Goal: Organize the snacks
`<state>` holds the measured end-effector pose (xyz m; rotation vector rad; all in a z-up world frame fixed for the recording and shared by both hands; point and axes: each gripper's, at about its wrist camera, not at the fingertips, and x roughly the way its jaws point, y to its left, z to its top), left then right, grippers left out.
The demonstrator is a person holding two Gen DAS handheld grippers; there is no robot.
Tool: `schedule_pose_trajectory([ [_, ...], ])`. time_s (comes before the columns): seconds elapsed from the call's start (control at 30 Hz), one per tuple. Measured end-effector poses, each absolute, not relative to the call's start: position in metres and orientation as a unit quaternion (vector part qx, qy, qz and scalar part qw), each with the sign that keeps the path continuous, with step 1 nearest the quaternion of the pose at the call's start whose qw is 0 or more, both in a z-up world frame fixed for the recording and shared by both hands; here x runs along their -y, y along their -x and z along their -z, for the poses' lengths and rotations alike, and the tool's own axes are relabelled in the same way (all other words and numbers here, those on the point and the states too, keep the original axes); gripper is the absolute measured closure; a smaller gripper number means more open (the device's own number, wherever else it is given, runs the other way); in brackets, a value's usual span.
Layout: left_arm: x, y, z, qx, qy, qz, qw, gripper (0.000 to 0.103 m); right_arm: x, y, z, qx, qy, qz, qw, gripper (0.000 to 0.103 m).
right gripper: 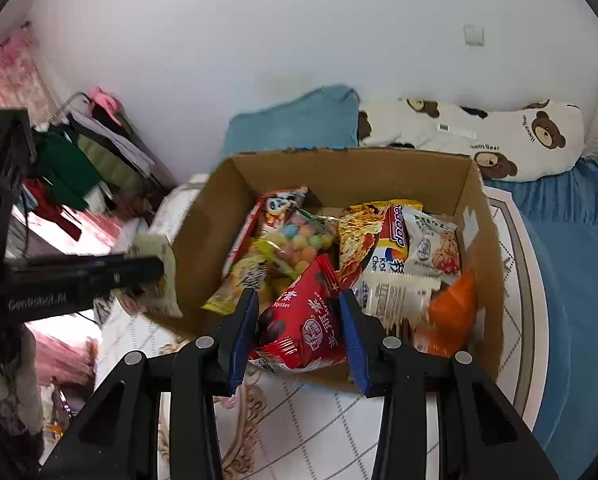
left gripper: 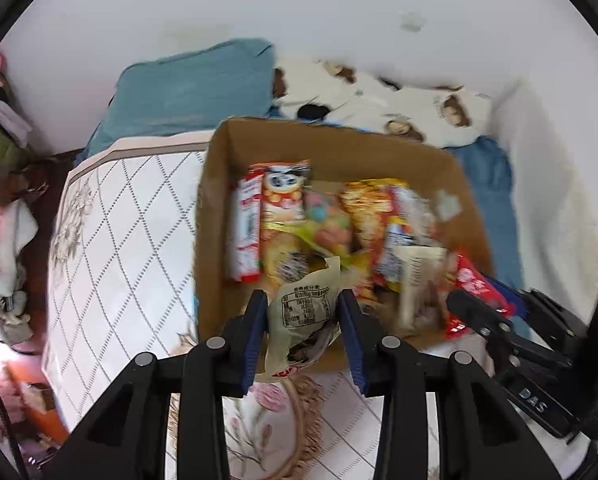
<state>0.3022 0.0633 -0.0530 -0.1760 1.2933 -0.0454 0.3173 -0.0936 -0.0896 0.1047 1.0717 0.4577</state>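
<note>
left gripper [left gripper: 304,322]: jaws clamped on beige snack packet [left gripper: 301,316], above near edge of cardboard box [left gripper: 215,216] on bed | right gripper [right gripper: 297,326]: jaws gripping red snack pouch [right gripper: 301,326] | both judged light, soft, crinkly, slippery film; pinch mid-body or seam, gently, as contents may crush.

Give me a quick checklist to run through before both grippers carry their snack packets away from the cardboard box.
1. Left gripper shut on the beige packet: ok.
2. Right gripper shut on the red packet: ok.
3. Both packets lifted free of the other snacks: cannot tell.
4. Cardboard box sitting flat on the quilted mattress: ok.
5. Grippers apart from each other: ok.
6. Drop-off spot in view: not ok, none is evident.
</note>
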Motion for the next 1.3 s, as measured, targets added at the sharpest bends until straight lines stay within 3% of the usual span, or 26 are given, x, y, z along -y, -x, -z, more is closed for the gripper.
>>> schedule_pose_trajectory([
  [0.17,-0.08,-0.331,0.108,-0.649,0.077,-0.005,0.757,0.068,0.088,-0.347,0.135,-0.585,-0.07,-0.203,0.782,0.055],
  [0.3,-0.084,-0.334,0.122,-0.662,0.079,-0.01,0.745,0.068,0.094,-0.353,0.154,-0.612,-0.073,-0.183,0.766,0.008],
  [0.33,-0.083,-0.333,0.122,-0.66,0.079,-0.01,0.747,0.062,0.095,-0.351,0.157,-0.614,-0.072,-0.179,0.765,0.005],
  [0.37,-0.082,-0.332,0.122,-0.658,0.077,-0.012,0.749,0.055,0.096,-0.351,0.158,-0.617,-0.065,-0.169,0.766,0.005],
  [0.43,-0.08,-0.332,0.124,-0.656,0.073,-0.02,0.751,0.015,0.101,-0.351,0.159,-0.618,-0.047,-0.143,0.772,0.003],
  [0.47,-0.078,-0.33,0.122,-0.654,0.076,-0.02,0.753,0.011,0.103,-0.351,0.158,-0.616,-0.042,-0.138,0.775,0.003],
  [0.6,-0.072,-0.328,0.125,-0.65,0.069,-0.023,0.757,0.005,0.111,-0.352,0.16,-0.612,-0.02,-0.109,0.783,0.002],
  [1.03,-0.062,-0.314,0.129,-0.635,0.069,-0.026,0.769,0.005,0.122,-0.336,0.145,-0.589,-0.004,-0.083,0.804,0.002],
  [1.3,-0.057,-0.293,0.101,-0.593,0.068,-0.037,0.801,0.005,0.129,-0.313,0.117,-0.555,-0.002,-0.082,0.828,0.001],
])
